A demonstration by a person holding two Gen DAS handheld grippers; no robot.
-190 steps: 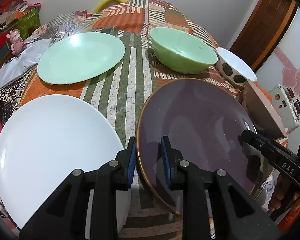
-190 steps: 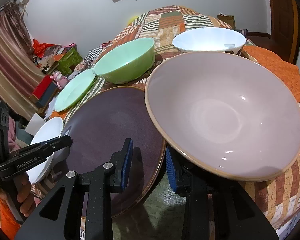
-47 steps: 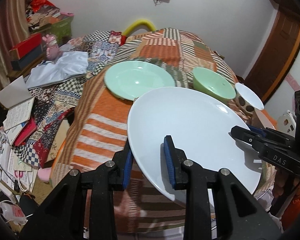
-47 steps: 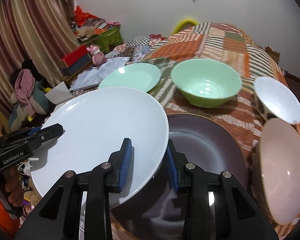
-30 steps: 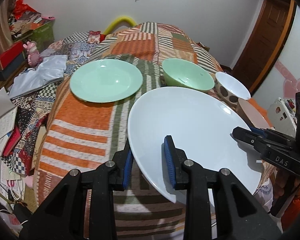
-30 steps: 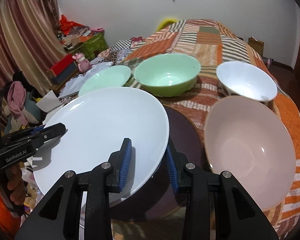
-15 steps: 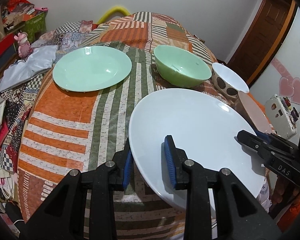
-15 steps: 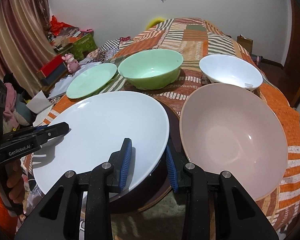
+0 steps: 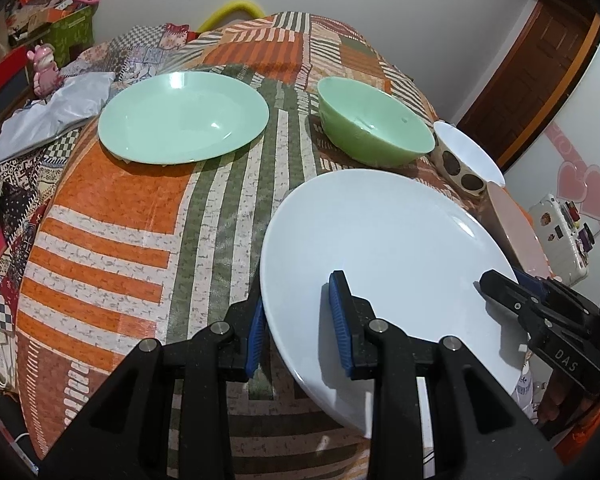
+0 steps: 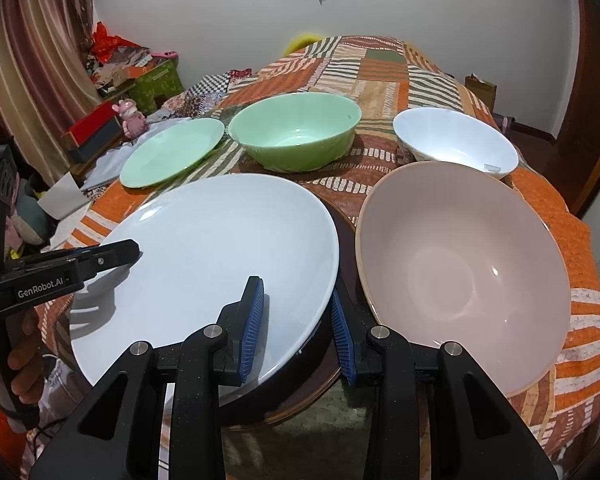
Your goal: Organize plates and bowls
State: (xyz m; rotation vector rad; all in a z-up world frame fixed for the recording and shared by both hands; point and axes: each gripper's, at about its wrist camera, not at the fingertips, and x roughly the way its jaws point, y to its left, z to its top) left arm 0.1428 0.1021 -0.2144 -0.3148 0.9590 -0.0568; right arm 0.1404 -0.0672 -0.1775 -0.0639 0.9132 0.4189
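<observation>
Both grippers are shut on the rim of a large white plate, one on each side. My left gripper grips its left edge, my right gripper its right edge. The plate sits low over the dark purple plate, which shows only as a dark rim beneath it. A pink bowl stands just right of it. A green plate, a green bowl and a white bowl stand farther back.
The dishes stand on a striped orange, green and white quilt. Clutter, a pink toy and boxes lie to the far left. A wooden door is at the right.
The white plate, held by both grippers, has come down and forward over the purple plate, which it now almost hides. Both grips are unchanged.
</observation>
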